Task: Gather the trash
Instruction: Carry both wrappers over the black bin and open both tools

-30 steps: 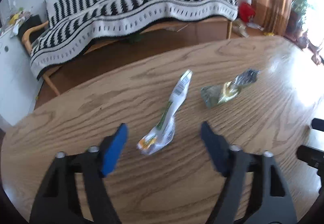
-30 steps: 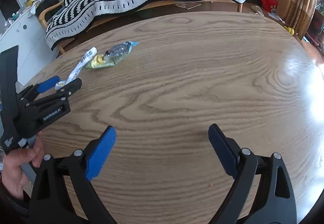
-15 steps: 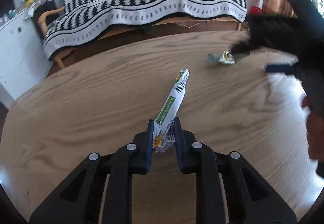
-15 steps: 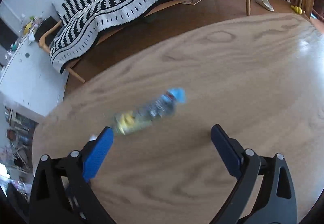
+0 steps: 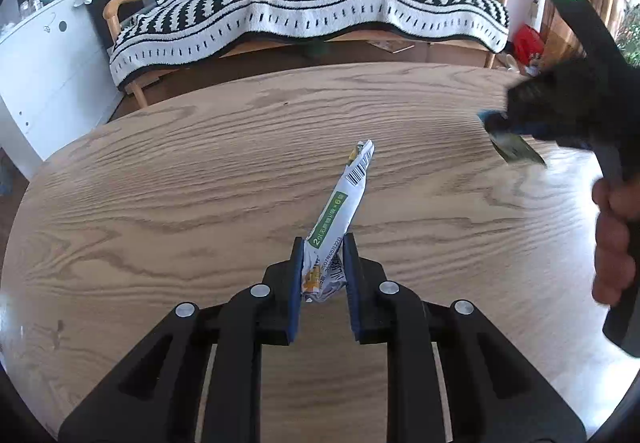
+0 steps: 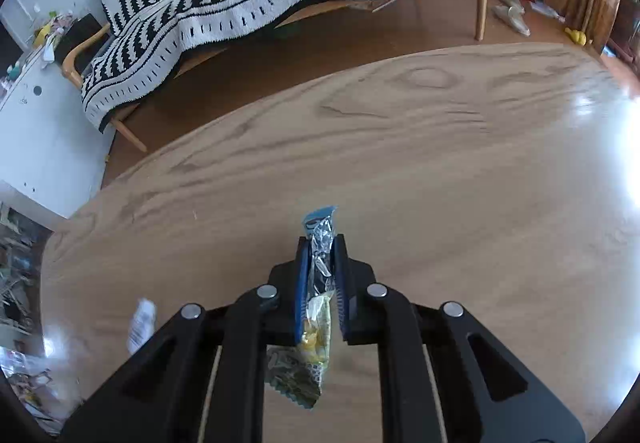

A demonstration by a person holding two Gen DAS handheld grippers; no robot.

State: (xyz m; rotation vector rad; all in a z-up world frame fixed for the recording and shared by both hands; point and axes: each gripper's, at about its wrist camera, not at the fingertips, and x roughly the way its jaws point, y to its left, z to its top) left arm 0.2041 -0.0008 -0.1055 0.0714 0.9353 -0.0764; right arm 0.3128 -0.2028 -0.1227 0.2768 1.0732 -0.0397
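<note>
While both claws clamp wrappers, left claw (image 5: 322, 275) on white wrapper (image 5: 340, 211), right claw (image 6: 321, 283) on foil wrapper (image 6: 318, 283), bare table (image 5: 160, 203) around.

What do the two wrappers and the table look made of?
White wrapper: thin printed plastic film, creased, probably. Foil wrapper: metallised film, crinkled with silvery glints. Table: wood or wood veneer, visible grain, glossy where light reflects.
</note>
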